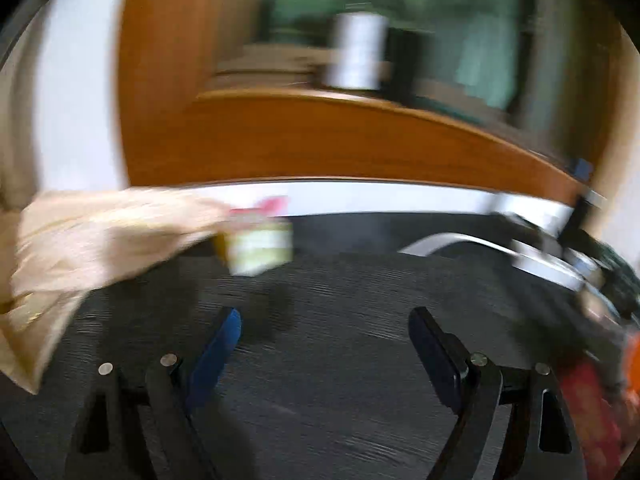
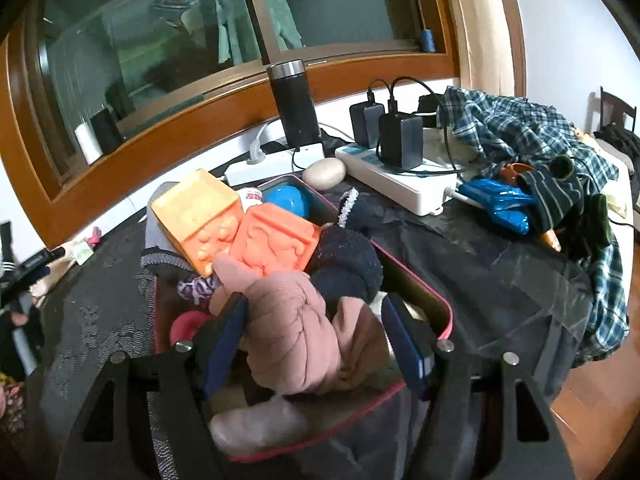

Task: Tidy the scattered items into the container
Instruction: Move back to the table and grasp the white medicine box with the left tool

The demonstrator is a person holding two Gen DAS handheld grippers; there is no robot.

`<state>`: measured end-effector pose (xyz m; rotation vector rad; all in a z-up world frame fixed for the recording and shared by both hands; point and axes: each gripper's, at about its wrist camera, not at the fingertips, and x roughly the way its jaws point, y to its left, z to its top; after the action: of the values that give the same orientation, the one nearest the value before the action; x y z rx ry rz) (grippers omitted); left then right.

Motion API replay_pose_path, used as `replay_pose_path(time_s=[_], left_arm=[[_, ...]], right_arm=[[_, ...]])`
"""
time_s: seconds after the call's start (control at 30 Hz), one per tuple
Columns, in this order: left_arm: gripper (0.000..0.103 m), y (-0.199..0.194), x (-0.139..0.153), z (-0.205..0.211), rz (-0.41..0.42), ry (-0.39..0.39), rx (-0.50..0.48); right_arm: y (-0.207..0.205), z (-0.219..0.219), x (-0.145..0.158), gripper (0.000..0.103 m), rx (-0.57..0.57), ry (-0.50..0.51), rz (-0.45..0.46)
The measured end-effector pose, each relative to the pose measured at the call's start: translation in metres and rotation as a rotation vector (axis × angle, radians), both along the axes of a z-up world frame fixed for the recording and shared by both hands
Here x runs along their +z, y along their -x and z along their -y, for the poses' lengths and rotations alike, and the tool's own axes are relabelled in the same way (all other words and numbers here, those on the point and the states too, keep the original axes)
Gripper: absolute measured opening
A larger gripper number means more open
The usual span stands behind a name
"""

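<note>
The tray [image 2: 442, 308], a dark tin with a pink rim on the dark table [image 2: 480, 280], is heaped: a yellow block [image 2: 196, 216] and an orange block [image 2: 276, 242] at its far end, a blue ball [image 2: 286, 200] behind them, a navy sock [image 2: 348, 268] beside them, and a pink cloth [image 2: 296, 328] on top at the near end. The right gripper [image 2: 312, 320] stands spread wide over that cloth, one pad brushing it, clamping nothing, so this looks like a drop-off or a reach into the tray; which one cannot be settled. A blue toy [image 2: 496, 204] lies right of the tray, outside it. The left gripper [image 1: 324, 332] is also spread and empty; its view is blurred, a pale jar [image 1: 260, 250] barely readable, and the tray's near corner is hidden by the gripper
</note>
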<state>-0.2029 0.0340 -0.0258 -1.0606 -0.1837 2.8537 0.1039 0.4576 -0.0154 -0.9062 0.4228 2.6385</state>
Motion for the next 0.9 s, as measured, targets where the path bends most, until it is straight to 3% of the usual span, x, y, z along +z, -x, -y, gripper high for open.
replay_pose_path(time_s=[0.1, 0.17, 0.27, 0.4, 0.57, 0.67, 0.8, 0.87, 0.9], left_arm=[[0.088, 0.025, -0.015, 0.031, 0.017, 0.013, 0.097], [0.088, 0.039, -0.02, 0.037, 0.014, 0.026, 0.098], [0.088, 0.056, -0.023, 0.027, 0.001, 0.068, 0.073], [0.088, 0.073, -0.027, 0.009, 0.011, 0.068, 0.081], [0.088, 0.098, -0.04, -0.014, 0.067, 0.06, 0.197], [0.088, 0.113, -0.047, -0.023, 0.121, 0.131, 0.285], [0.087, 0.119, -0.054, -0.004, 0.171, 0.121, 0.395], [0.074, 0.114, -0.055, 0.007, 0.175, 0.095, 0.393], [0.057, 0.111, -0.056, 0.012, 0.175, 0.082, 0.389]], right_arm=[[0.001, 0.012, 0.001, 0.072, 0.022, -0.058, 0.017], [-0.002, 0.011, 0.005, 0.072, 0.018, -0.049, 0.0], [-0.005, 0.006, 0.01, 0.072, 0.0, -0.03, -0.03], [-0.009, 0.0, 0.016, 0.072, -0.024, -0.021, -0.058], [-0.005, 0.0, 0.014, 0.073, -0.03, -0.024, -0.059], [-0.005, 0.0, 0.012, 0.073, -0.029, -0.03, -0.059], [-0.006, 0.002, 0.012, 0.073, -0.03, -0.049, -0.06], [-0.006, 0.005, 0.013, 0.073, -0.029, -0.059, -0.061], [-0.005, 0.006, 0.013, 0.073, -0.026, -0.058, -0.061]])
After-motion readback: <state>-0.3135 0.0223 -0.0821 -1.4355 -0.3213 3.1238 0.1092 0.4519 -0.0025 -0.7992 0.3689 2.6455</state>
